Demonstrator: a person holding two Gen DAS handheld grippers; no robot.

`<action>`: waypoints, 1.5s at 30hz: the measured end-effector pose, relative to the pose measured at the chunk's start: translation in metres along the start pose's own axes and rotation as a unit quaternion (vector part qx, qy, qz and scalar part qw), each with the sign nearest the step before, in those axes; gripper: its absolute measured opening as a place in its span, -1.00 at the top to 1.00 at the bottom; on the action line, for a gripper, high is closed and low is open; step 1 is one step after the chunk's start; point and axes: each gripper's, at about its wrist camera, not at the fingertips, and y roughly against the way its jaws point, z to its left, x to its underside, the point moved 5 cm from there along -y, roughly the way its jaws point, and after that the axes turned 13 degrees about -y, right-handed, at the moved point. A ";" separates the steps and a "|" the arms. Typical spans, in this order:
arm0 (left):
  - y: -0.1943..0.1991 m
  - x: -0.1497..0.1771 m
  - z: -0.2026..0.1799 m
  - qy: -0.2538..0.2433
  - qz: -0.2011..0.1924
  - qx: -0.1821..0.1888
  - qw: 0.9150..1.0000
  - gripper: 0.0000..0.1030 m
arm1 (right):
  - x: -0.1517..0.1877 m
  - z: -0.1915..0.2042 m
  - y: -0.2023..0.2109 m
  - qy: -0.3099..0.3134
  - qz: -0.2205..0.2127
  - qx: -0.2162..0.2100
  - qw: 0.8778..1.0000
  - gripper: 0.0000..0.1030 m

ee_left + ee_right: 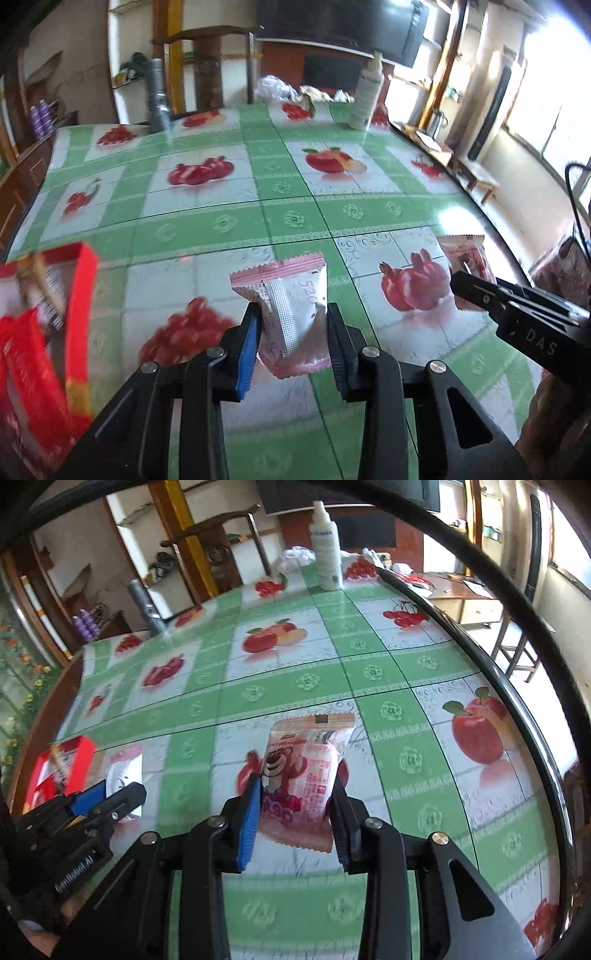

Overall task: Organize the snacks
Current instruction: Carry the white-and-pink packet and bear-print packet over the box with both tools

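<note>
One fruit-print tablecloth [295,218] (green checks), white bottle [325,550] at far edge.

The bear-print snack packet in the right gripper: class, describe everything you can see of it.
The bear-print snack packet is a glossy pink-and-white plastic pouch with crimped, zigzag ends, a red cartoon bear and small printed text. It looks sealed and puffy. It sits lengthwise between the right gripper pads, which press its sides, above the fruit-print tablecloth. Whether it touches the cloth is unclear.

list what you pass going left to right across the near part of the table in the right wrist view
red box → left gripper holding a pink-and-white snack packet → bear-print snack packet in the right gripper → printed apple on the tablecloth
</note>
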 end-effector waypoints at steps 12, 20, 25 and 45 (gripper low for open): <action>0.089 0.035 0.028 0.040 -0.049 -0.127 0.990 0.34 | 0.040 0.043 0.036 0.050 -0.003 -0.050 0.998 0.29; 0.125 0.053 0.049 0.059 -0.070 -0.172 0.981 0.34 | 0.065 0.079 0.055 0.091 -0.004 -0.082 0.992 0.29; 0.138 0.062 0.065 0.074 -0.078 -0.188 0.976 0.34 | 0.079 0.103 0.065 0.118 -0.006 -0.100 0.988 0.29; 0.163 0.100 0.128 0.134 -0.081 -0.227 0.961 0.34 | 0.120 0.192 0.069 0.201 0.005 -0.150 0.968 0.29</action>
